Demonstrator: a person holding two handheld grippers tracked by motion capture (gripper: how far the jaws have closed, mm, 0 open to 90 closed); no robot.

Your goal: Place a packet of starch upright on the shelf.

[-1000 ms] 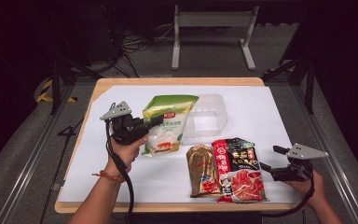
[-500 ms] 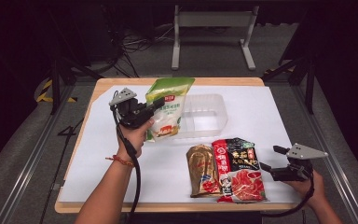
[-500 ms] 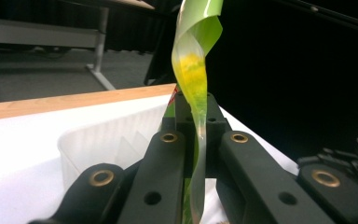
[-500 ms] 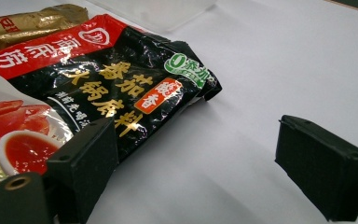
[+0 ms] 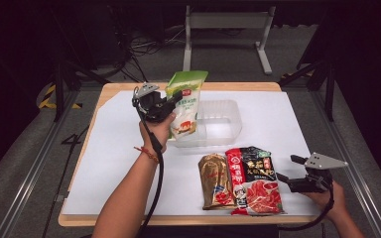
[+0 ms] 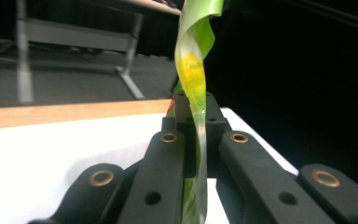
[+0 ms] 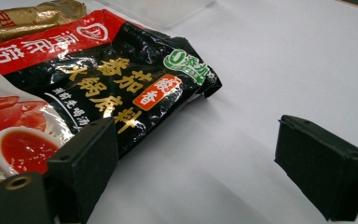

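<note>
The tall soft plastic pouch point(image 5: 184, 101) in my left fingers point(image 6: 168, 154) is green at the top, white lower down, with a small red label; edge-on it glows yellow-green. My fingers are matte black with brass rivets. The rectangular plastic tray point(image 5: 223, 121) toward the far edge of the surface point(image 5: 119, 163) is clear. Near the front edge lie a shiny gold-brown packet point(image 5: 215, 181) and a black-and-red sauce packet point(image 5: 254, 179) with gold lettering, a green badge and a red bowl picture. The surface is white with a pale wood rim.

high: above, looking down | gripper views: close, low | shared: white table point(image 5: 287, 124)
</note>
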